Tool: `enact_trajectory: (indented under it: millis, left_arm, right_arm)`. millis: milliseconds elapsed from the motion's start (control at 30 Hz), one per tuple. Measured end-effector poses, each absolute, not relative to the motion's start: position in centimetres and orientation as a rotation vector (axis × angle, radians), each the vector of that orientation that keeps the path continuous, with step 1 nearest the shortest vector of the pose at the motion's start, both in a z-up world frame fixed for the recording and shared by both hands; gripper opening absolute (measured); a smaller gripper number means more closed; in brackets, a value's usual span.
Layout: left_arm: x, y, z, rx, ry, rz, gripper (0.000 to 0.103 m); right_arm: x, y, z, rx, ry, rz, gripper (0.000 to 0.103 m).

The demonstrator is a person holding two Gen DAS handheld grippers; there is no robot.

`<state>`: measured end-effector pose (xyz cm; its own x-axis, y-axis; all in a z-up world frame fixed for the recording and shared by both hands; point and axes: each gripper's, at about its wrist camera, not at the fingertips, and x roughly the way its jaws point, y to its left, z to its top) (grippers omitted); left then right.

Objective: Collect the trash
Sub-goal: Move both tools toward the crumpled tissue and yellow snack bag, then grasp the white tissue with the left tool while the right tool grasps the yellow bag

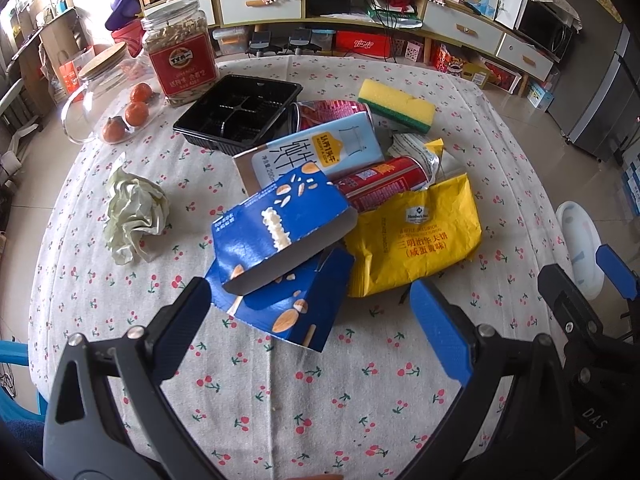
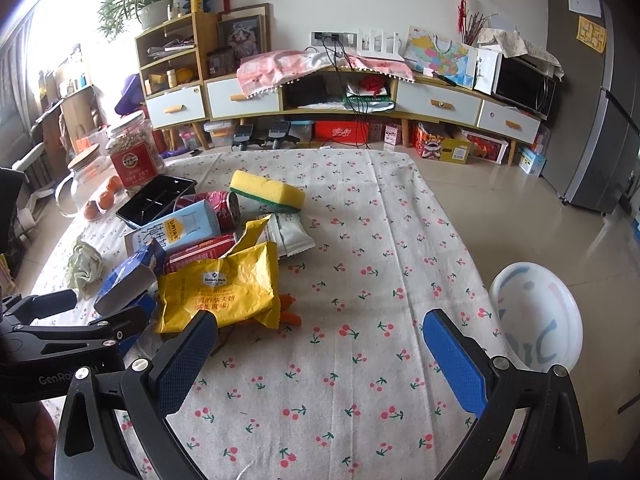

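Both your grippers hover low over the tablecloth (image 2: 360, 240), jaws spread wide and empty: left gripper (image 1: 312, 316) just short of the torn blue carton (image 1: 280, 236), right gripper (image 2: 320, 344) beside the crinkled yellow packet (image 2: 218, 288). Two red cans (image 1: 380, 184) lie in the heap mid-table.

Left wrist cam sits low over the near table (image 1: 280, 392) edge, facing the shelving wall. Right wrist cam faces likewise, offset right. Both share the yellow packet (image 1: 416, 236) (image 2: 218, 288), centre and lower left respectively.
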<state>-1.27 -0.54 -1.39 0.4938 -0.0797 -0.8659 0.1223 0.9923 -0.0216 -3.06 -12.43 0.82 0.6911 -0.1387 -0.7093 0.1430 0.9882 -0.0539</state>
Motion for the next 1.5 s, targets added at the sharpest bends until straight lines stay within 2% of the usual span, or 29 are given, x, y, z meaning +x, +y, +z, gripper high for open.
enact_trajectory:
  millis: [133, 433, 700, 867, 1000, 1300, 1400, 1467, 1500]
  left_arm:
    - [-1.3, -0.5, -1.4, 0.044, 1.048, -0.123, 0.100]
    - [-0.4, 1.3, -1.0, -0.003, 1.056, -0.117, 0.100]
    - [2.6, 12.5, 2.2, -0.244, 1.007, 0.066, 0.100]
    - [3.2, 18.1, 0.8, -0.407, 1.025, 0.174, 0.098]
    - [4.2, 17.8, -1.5, -0.430, 1.109, 0.168, 0.094]
    - [7.4, 15.3, -5.0, -0.358, 1.198, 0.187, 0.093]
    - [7.9, 15.0, -4.9, -0.332, 1.190, 0.206, 0.082]
    - [8.1, 15.0, -5.1, -0.328, 1.192, 0.220, 0.074]
    - [8.1, 15.3, -5.4, -0.334, 1.194, 0.226, 0.064]
  right_arm:
    - [-2.7, -12.4, 0.7, -0.043, 0.895, -0.181, 0.103]
    - [-2.5, -12.9, 0.1, 0.016, 0.854, -0.160, 0.103]
    - [-0.7, -15.7, -0.5, 0.200, 0.919, -0.037, 0.103]
    - [0.5, -16.7, -1.5, 0.401, 0.969, 0.071, 0.102]
    - [1.4, -16.7, -2.7, 0.569, 1.015, 0.151, 0.095]
    - [3.4, -16.6, -4.9, 0.702, 1.035, 0.205, 0.090]
    - [3.9, -16.6, -5.7, 0.723, 1.053, 0.199, 0.085]
    - [4.2, -16.7, -6.1, 0.724, 1.058, 0.193, 0.078]
    - [4.4, -16.6, -6.4, 0.724, 1.063, 0.191, 0.072]
